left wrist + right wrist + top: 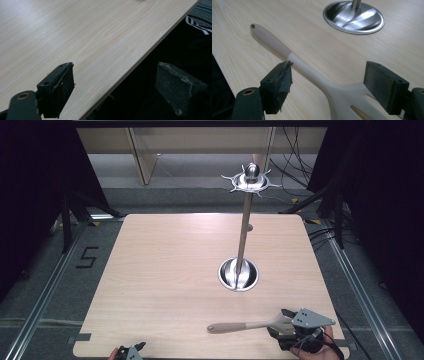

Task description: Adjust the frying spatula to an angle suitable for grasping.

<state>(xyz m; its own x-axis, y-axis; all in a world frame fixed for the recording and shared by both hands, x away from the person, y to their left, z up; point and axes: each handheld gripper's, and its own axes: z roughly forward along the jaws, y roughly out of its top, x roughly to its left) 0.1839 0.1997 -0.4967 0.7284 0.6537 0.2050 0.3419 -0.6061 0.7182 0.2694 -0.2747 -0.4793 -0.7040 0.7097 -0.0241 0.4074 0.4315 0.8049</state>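
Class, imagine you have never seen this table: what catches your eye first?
A tall metal stand rises from a round base right of the table's middle, topped by a ring of hooks. Near the front edge lies a pale slotted spatula, its head between the open jaws of the right hand-held gripper.

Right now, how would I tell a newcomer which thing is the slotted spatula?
Start at the pale wooden table and find the tall steel utensil stand with its round base right of centre. Come toward the near right corner, where the right tongs stand open over it. The slotted spatula lies flat there: cream head with slits, tan wooden handle with a hole, the table's one loose item.
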